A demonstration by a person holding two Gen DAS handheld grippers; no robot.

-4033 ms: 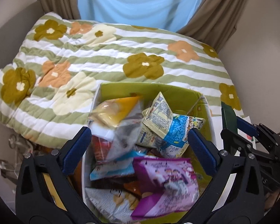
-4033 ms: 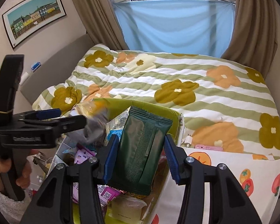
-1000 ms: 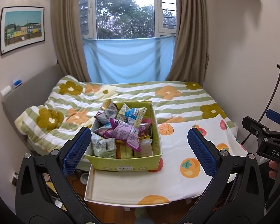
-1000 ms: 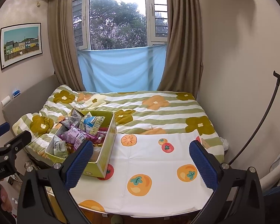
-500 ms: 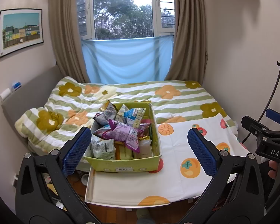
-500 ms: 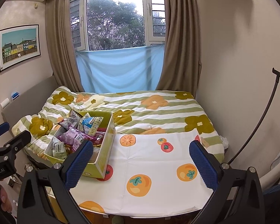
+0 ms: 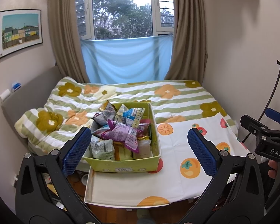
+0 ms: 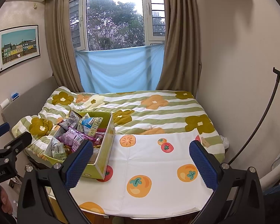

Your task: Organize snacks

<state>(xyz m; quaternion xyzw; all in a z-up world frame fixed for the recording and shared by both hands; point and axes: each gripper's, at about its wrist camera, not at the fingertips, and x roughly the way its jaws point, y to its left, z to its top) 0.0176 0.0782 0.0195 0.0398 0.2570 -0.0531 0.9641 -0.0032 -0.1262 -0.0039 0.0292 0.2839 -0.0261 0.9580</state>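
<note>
The snacks [image 7: 121,130], crinkly foil and plastic packets, sit heaped in the green cardboard box [image 7: 125,166] on the cloth-covered surface [image 7: 177,169] at the foot of the bed [image 7: 158,97]. I judge the sorting done, or nearly so; next I would only check for strays. My left tongs [image 7: 139,152] and right tongs [image 8: 140,163] gape wide, holding nothing, well back from the box.

On my right gripper's [image 7: 270,136] black body, at the right edge of my left camera's view, I read "DAS" in white. My left gripper [image 8: 1,156] — at the near left of my right camera's view — shows "nRobot.AI", cut off. The label on the green box's [image 7: 121,165] near wall is too small to read.
</note>
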